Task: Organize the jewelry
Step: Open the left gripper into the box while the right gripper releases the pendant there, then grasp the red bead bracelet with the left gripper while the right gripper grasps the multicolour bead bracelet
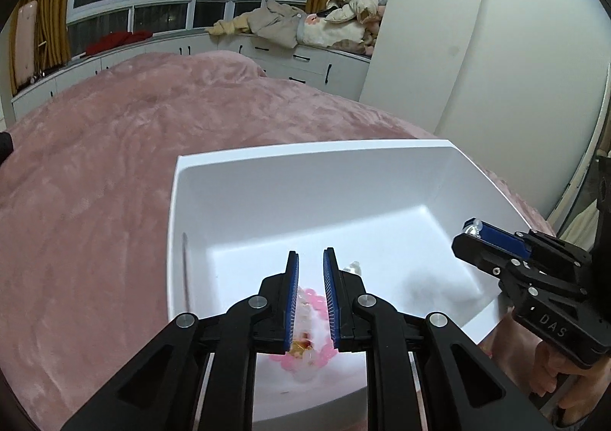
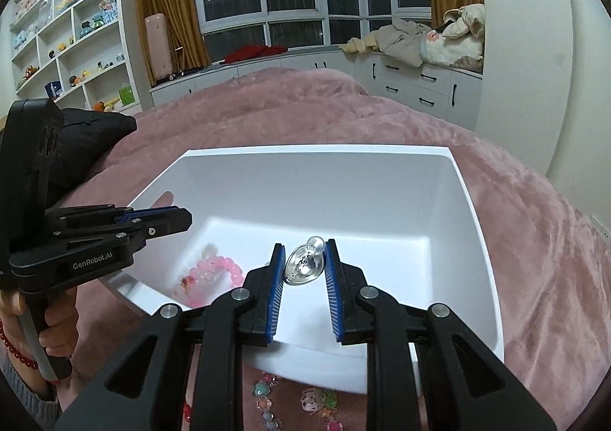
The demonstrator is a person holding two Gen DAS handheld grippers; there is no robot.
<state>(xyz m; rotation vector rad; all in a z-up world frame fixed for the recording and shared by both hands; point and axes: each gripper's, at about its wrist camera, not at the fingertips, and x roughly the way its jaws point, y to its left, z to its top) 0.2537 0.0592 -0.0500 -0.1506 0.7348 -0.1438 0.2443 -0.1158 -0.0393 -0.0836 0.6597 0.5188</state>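
A white open box (image 1: 305, 148) (image 2: 305, 152) rests on the pink blanket. My left gripper (image 1: 311, 252) (image 2: 187, 219) hovers over its left side, pads a narrow gap apart with nothing pinched. Below it on the box floor lies a pink bead bracelet (image 1: 319, 354) (image 2: 225, 270), blurred, with a small white piece (image 1: 353, 267) beside it. My right gripper (image 2: 304, 244) (image 1: 471, 228) reaches over the box's near edge, shut on a clear silvery trinket (image 2: 305, 265) that touches both blue pads.
The pink blanket (image 1: 114, 202) covers the bed all round the box. Several colourful charm bracelets (image 2: 267, 393) lie on it in front of the box's near wall. A hand (image 2: 57, 331) holds each grip. Shelves of toys (image 2: 76, 30) and window cabinets (image 2: 420, 87) stand beyond.
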